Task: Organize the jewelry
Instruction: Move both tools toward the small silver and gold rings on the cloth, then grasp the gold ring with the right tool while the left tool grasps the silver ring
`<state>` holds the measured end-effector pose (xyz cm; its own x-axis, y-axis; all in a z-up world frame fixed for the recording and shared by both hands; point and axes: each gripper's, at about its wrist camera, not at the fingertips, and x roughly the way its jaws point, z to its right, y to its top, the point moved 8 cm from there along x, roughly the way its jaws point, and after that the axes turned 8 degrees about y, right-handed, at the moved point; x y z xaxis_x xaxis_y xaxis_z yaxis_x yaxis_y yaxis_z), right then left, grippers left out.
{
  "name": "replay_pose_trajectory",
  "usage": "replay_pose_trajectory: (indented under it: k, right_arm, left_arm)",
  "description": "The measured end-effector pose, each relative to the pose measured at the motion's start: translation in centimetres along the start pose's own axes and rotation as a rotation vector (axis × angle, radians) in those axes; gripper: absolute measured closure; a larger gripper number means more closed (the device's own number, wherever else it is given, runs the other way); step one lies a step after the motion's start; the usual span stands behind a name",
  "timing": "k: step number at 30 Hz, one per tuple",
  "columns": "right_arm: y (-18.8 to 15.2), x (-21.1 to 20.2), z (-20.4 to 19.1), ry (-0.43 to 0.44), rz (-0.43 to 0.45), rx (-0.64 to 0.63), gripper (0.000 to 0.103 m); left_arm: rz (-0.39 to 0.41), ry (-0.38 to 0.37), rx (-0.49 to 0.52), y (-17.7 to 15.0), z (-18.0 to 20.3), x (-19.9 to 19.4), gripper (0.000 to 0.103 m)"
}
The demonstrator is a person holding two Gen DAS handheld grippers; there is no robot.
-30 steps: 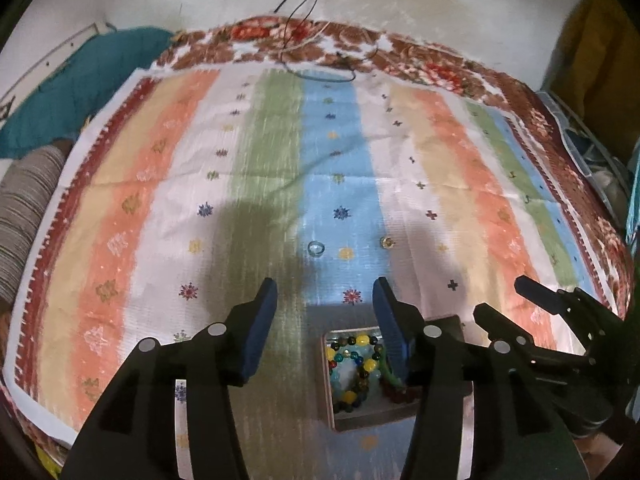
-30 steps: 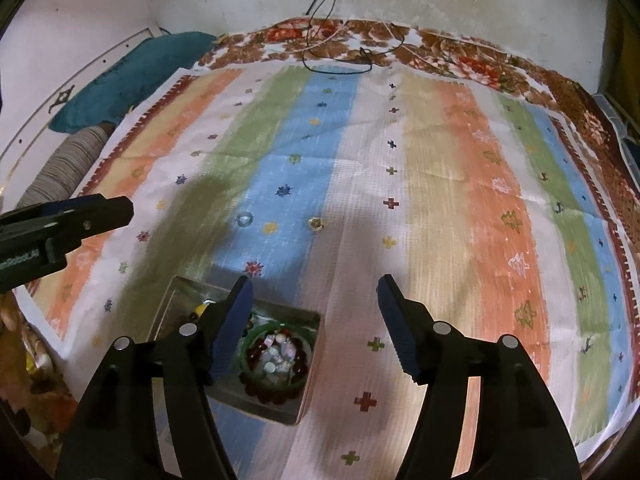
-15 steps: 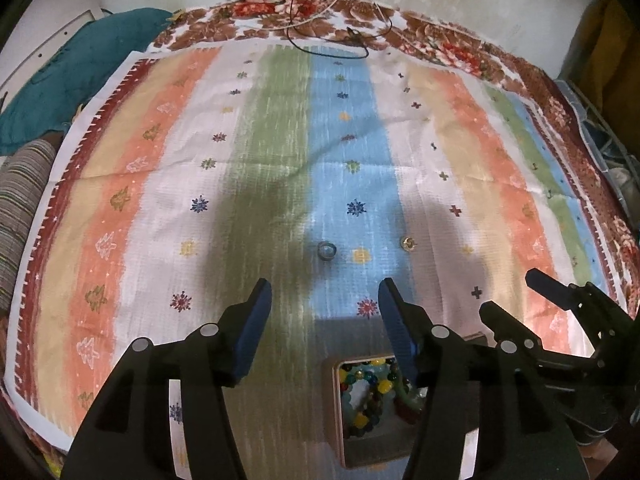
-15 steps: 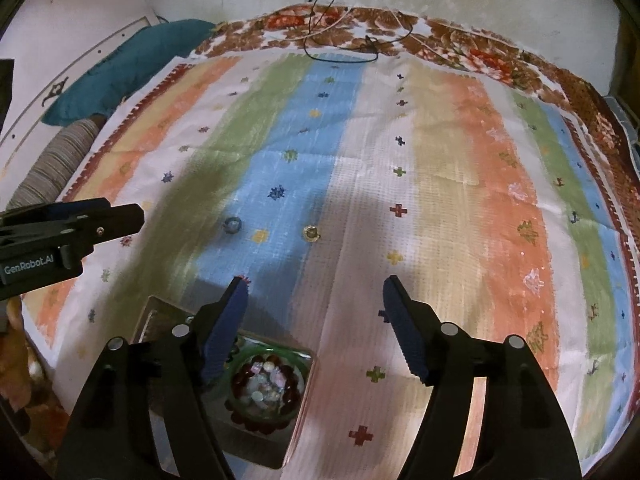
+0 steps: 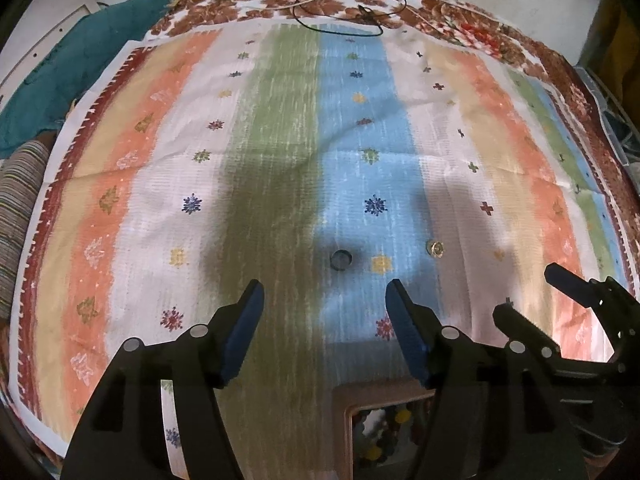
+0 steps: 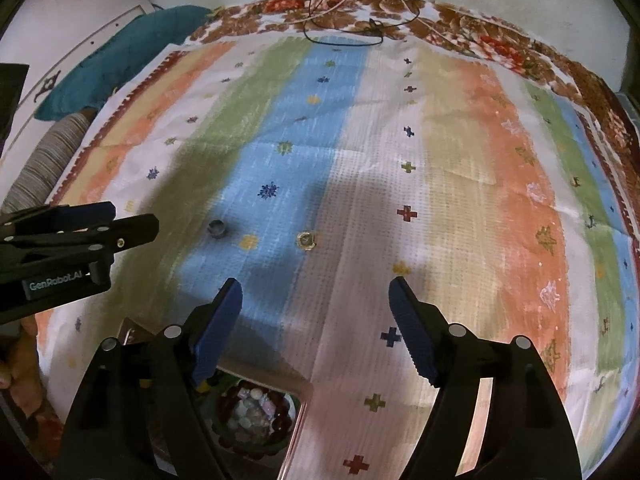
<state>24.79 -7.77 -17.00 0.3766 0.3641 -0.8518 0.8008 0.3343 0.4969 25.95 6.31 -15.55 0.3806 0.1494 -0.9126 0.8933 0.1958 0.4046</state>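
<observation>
1. L gripper (image 5: 324, 300) & R gripper (image 6: 316, 300): jaws apart, just been widening, nothing betw them.
2. Dark ring (image 5: 341, 258) & gold ring (image 5: 435, 248) on striped cloth (image 5: 276, 128), ahead of the tips.
3. Bead box (image 5: 344, 412) under the grippers, partly hidden.
4. Black cable (image 5: 340, 28) at far edge; teal cushion (image 5: 60, 80) to the left.

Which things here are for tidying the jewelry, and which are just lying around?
For the job:
- dark ring
- gold ring
- box of beads
- left gripper and right gripper, both open with nothing between the jaws, which have just been opening

Just lying about:
- striped cloth
- teal pillow
- black cable
</observation>
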Motion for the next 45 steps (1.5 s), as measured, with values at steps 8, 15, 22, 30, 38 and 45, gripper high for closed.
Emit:
replay_pose_trajectory:
  k: [8,15,22,30,38,45]
  right_arm:
    - [0.8,1.5,-0.4,-0.008,-0.012,-0.047,0.027]
    - [1.5,2.6,-0.1,-0.024,-0.014,-0.070,0.027]
    - [1.9,3.8,0.7,-0.021,-0.015,-0.058,0.027]
    - [2.2,4.9,0.1,-0.009,-0.037,-0.077,0.027]
    - [2.4,6.3,0.2,-0.011,-0.063,-0.085,0.033]
    - [2.3,7.7,0.3,-0.016,-0.090,-0.101,0.043]
  left_arm:
    - [-0.029,-0.017,-0.008,0.8,0.5,2.0,0.040]
    - [-0.059,0.003,-0.010,1.1,0.4,3.8,0.040]
    - [-0.084,-0.012,-0.007,1.3,0.5,5.0,0.043]
    - [-0.102,-0.037,0.010,1.6,1.4,6.1,0.046]
    - [-0.126,-0.048,0.025,1.7,2.0,7.2,0.055]
    - [-0.146,-0.051,0.046,1.7,2.5,8.2,0.065]
